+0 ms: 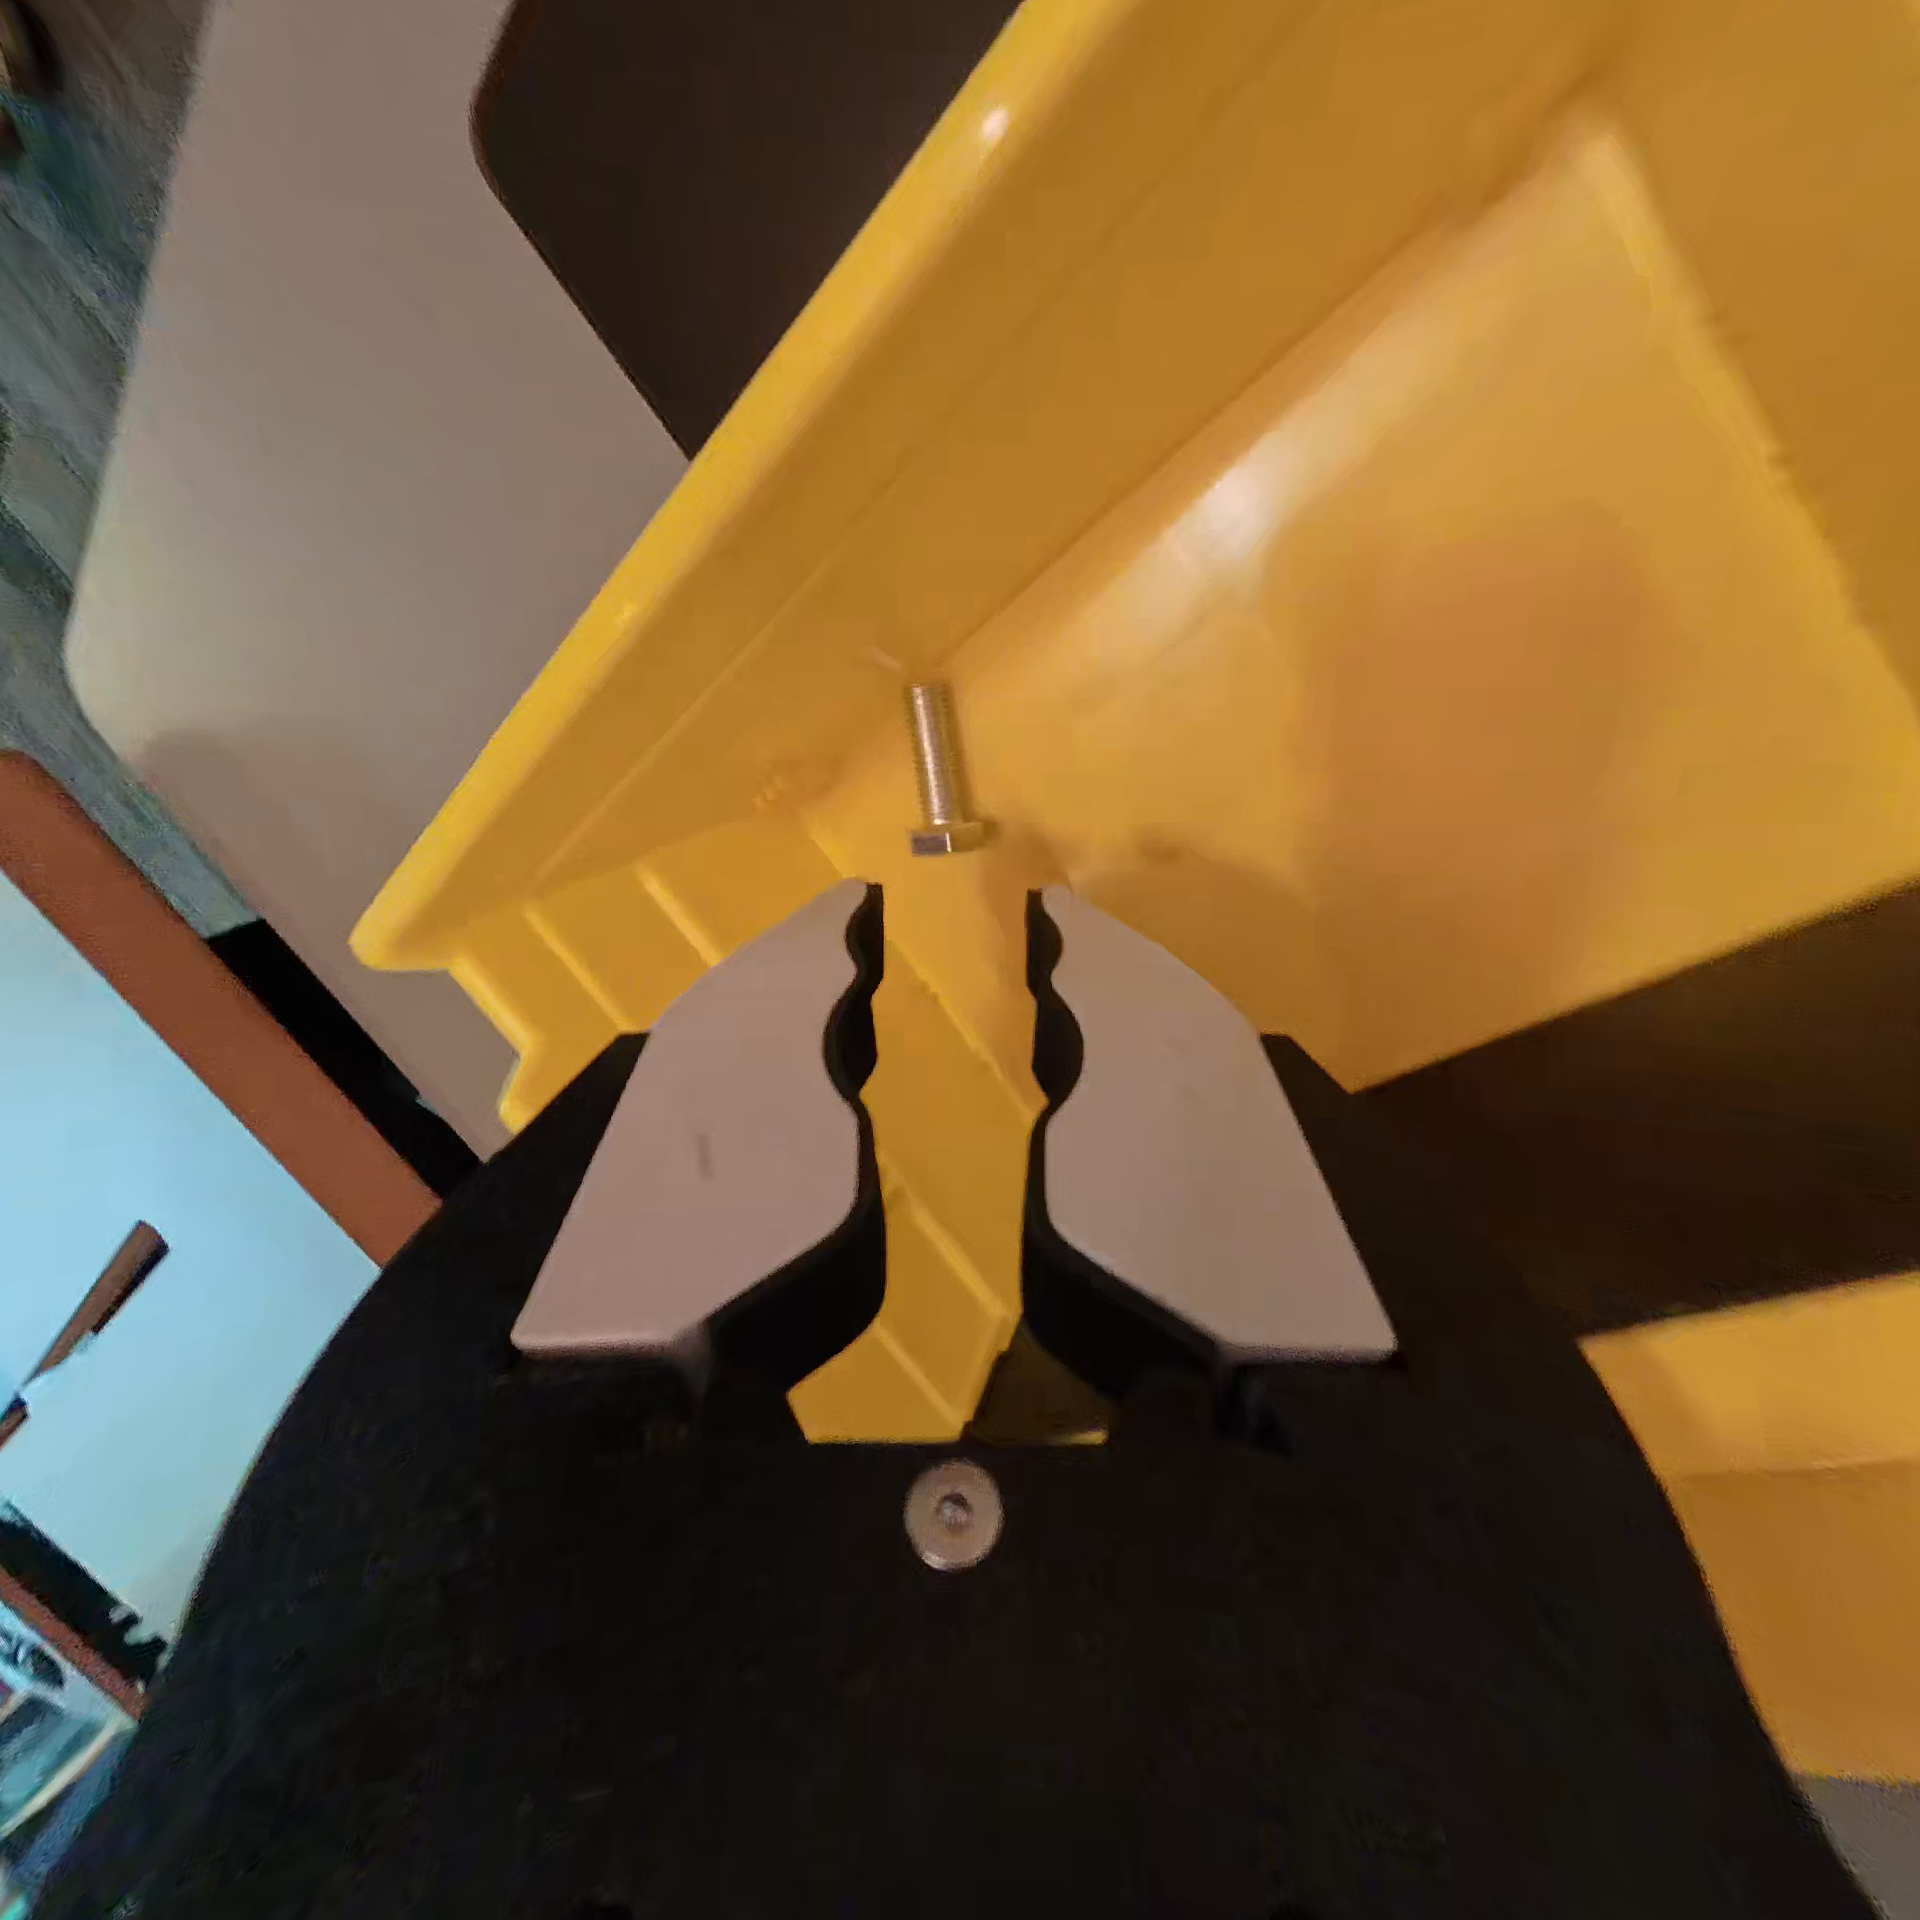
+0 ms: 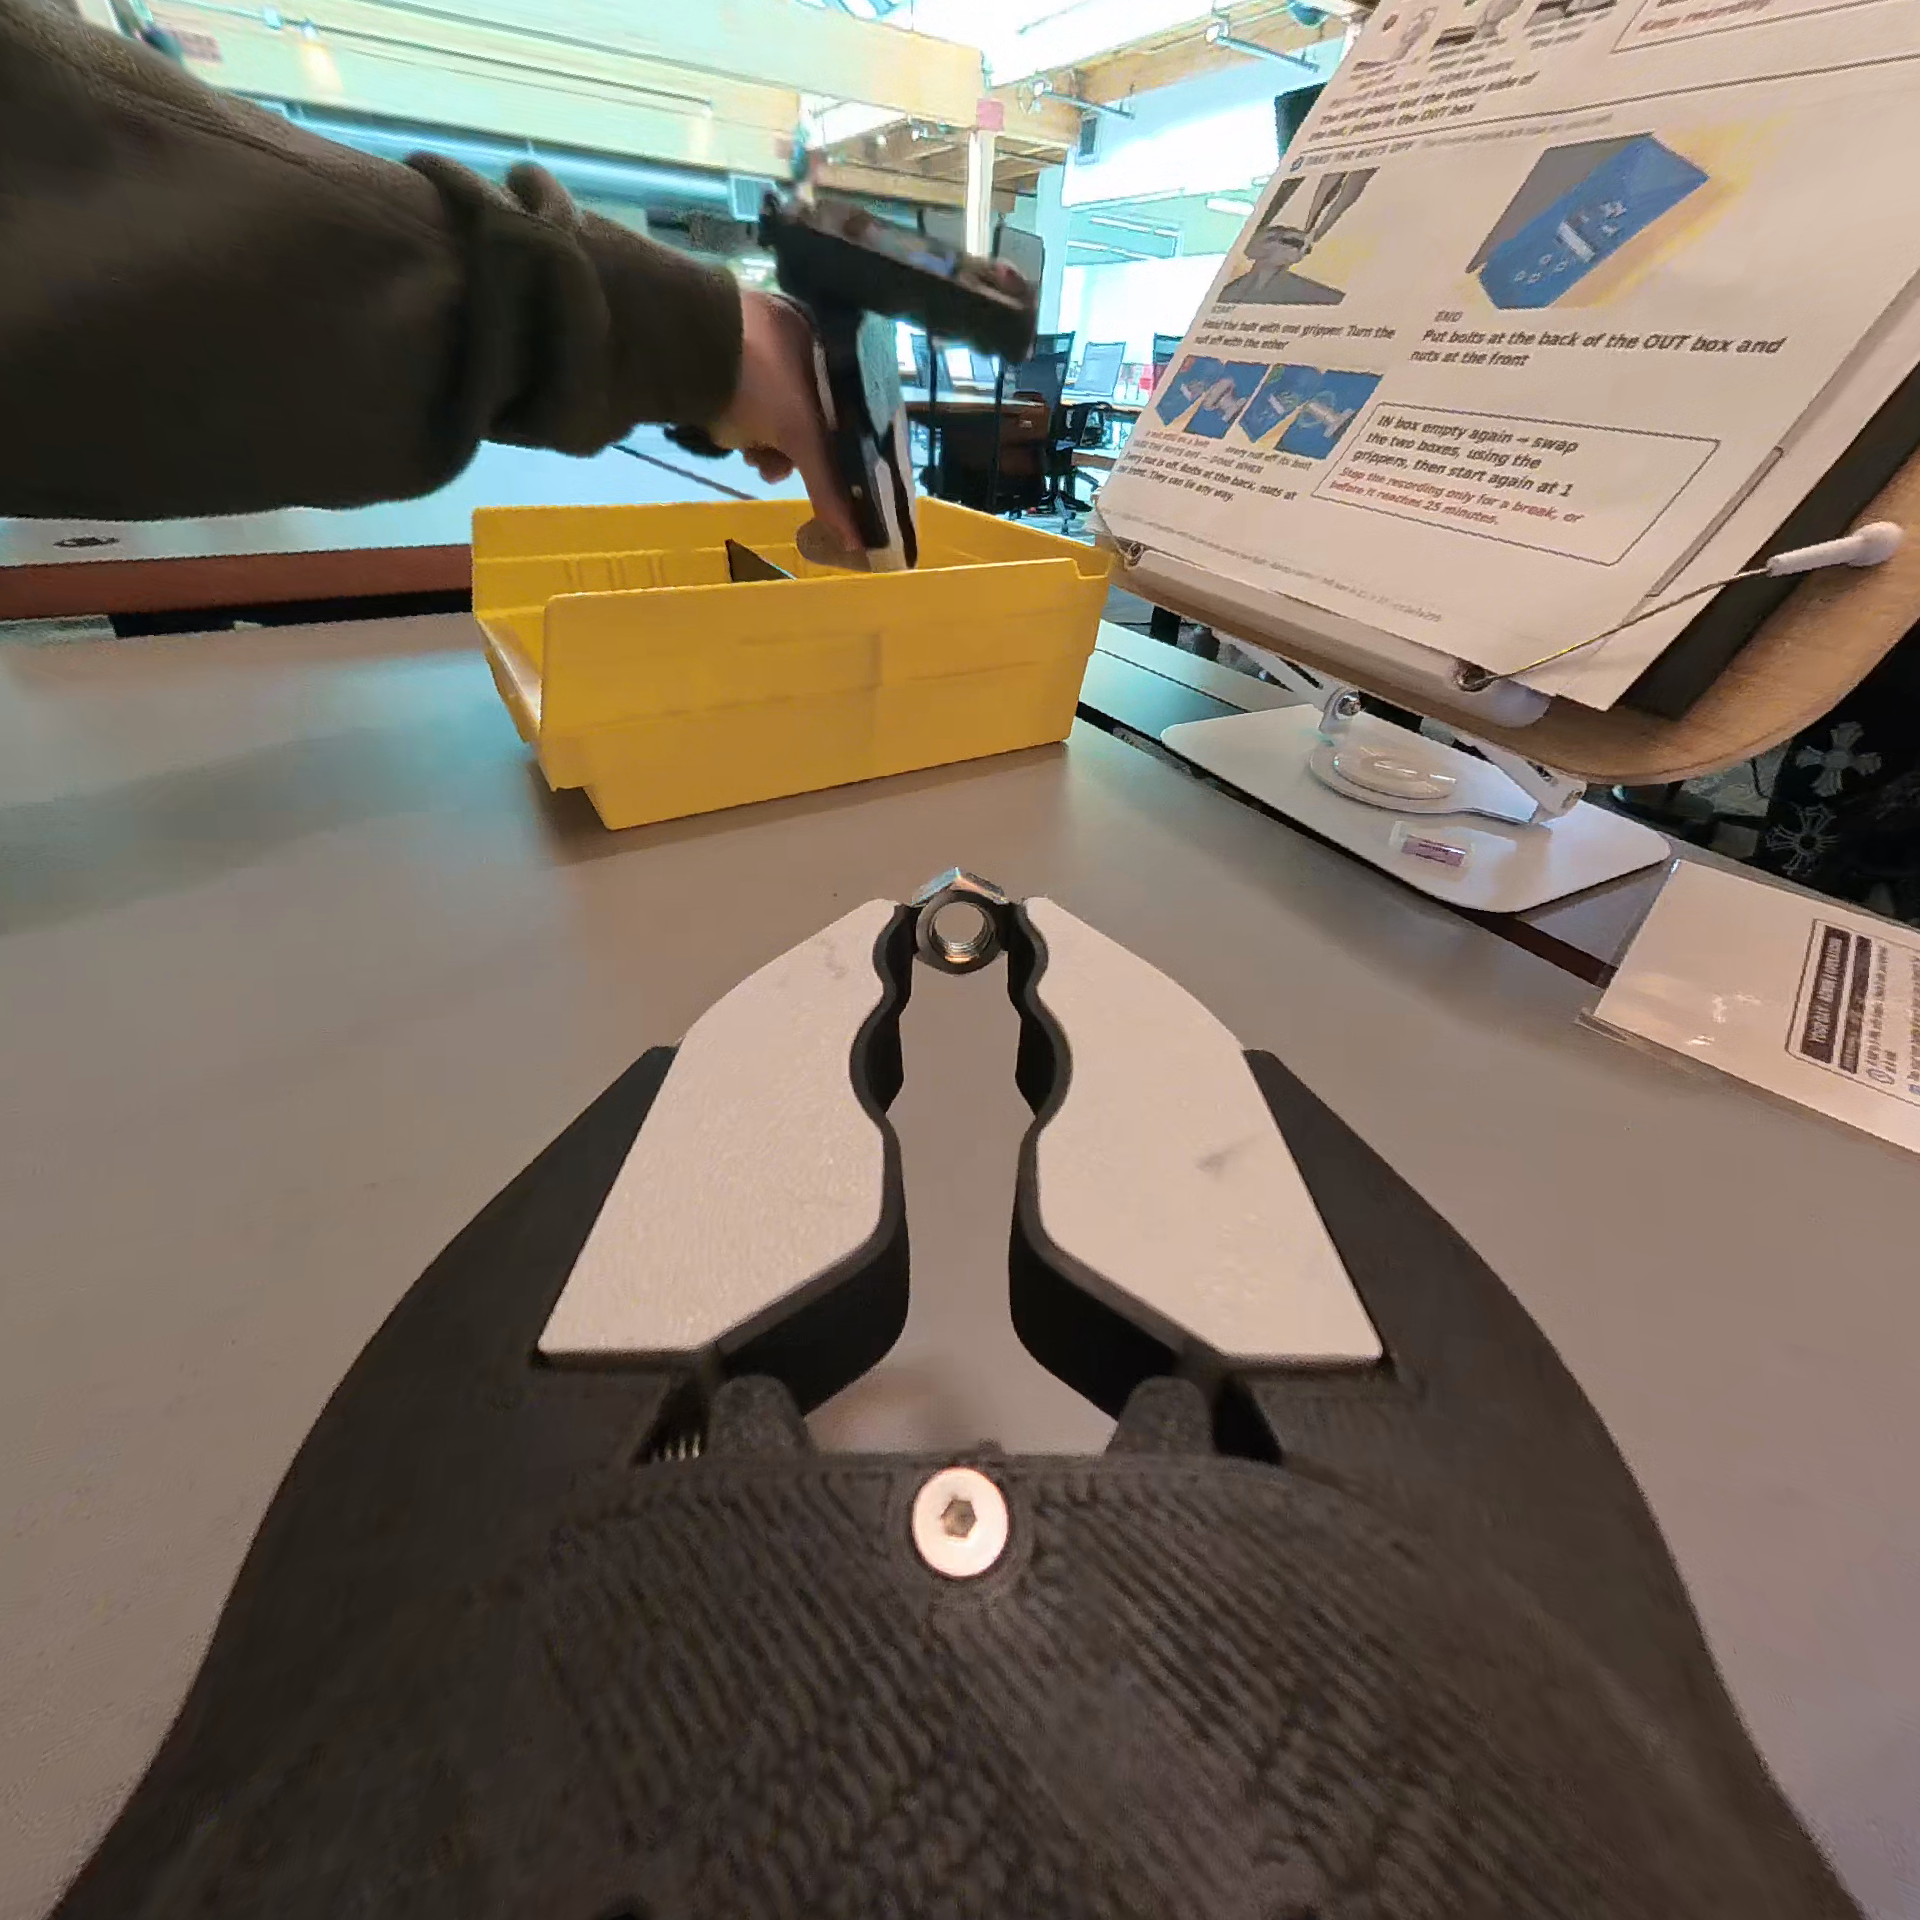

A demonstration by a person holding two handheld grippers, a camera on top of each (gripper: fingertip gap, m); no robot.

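The left gripper (image 1: pixel 954 894) hung inside the yellow bin (image 1: pixel 1299 540), its jaws a little apart and holding nothing; a bolt (image 1: pixel 943 769) lay loose on the bin floor just beyond its tips. The right gripper (image 2: pixel 958 914), above the table (image 2: pixel 312 883) near the bin, was clamped on a nut (image 2: pixel 957 931) at its tips.

A tilted wooden document stand (image 2: pixel 1714 727) sits on the grey table (image 2: pixel 312 831) and carries a printed instruction sheet (image 2: pixel 1507 364) with photos, pinned along the stand's lower edge by a thin wire page holder (image 2: pixel 1662 603) with a white tip. Under the stand's board is its flat white base (image 2: pixel 1538 831), with a small clear tube (image 2: pixel 1432 850) lying on it. A laminated card (image 2: pixel 1787 997) lies just beside the stand, and black office chairs (image 2: pixel 1049 416) stand far behind it.
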